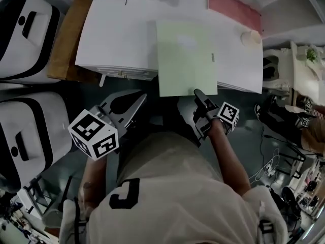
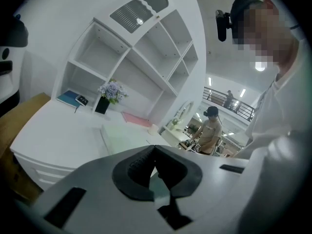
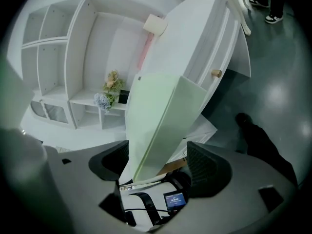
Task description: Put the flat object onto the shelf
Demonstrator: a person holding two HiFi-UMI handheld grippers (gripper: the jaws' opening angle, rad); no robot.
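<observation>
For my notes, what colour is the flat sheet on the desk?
The sheet is pale green, clearest in the head view.

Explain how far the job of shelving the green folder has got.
Done: nothing yet; the green folder lies on the white desk, near edge overhanging. In hand: the right gripper has open jaws straddling that edge, unclamped; the left gripper is shut, empty. Left: grip, lift, and set it on the shelf.
</observation>
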